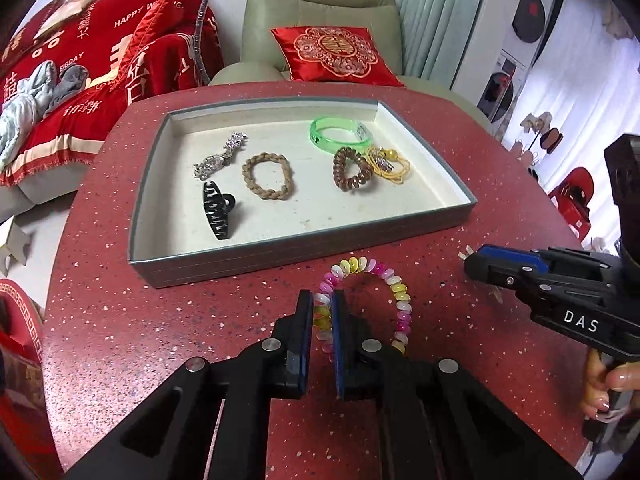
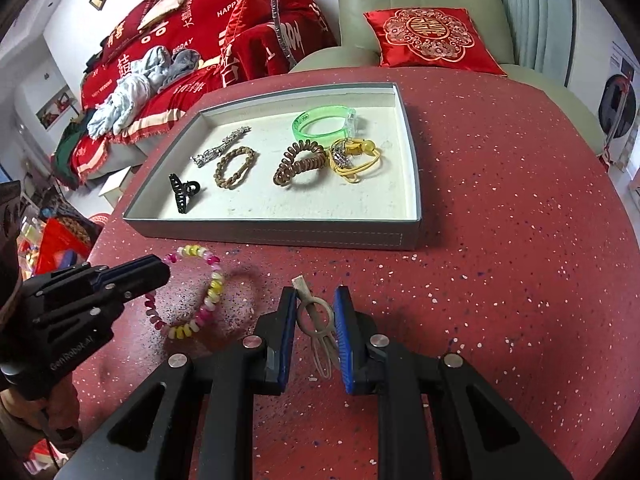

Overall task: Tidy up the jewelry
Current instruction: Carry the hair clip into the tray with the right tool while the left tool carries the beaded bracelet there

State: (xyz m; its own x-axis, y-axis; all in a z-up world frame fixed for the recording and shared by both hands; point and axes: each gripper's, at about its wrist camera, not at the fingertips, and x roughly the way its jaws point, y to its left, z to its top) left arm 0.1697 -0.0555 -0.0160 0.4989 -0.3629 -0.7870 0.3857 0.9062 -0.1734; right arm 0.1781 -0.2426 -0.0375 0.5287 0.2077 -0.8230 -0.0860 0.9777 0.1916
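A pink, yellow and white spiral hair tie (image 1: 394, 294) lies on the red table in front of the grey tray (image 1: 304, 254). My left gripper (image 1: 322, 304) is shut on its left side; it also shows in the right wrist view (image 2: 158, 272), with the tie (image 2: 212, 292) beside it. My right gripper (image 2: 316, 300) is closed around a pale ring-shaped hairpin (image 2: 314, 316) that touches both pads. The tray (image 2: 280, 234) holds a black claw clip (image 2: 182, 196), a silver clip (image 2: 220, 146), a braided band (image 2: 236, 168), a brown spiral tie (image 2: 298, 162), a green bangle (image 2: 324, 122) and a yellow tie (image 2: 356, 156).
The red speckled table (image 2: 500, 280) curves away on the right. A green armchair with a red cushion (image 2: 432, 38) stands behind the table. A sofa with a red cover (image 2: 180, 52) is at the back left.
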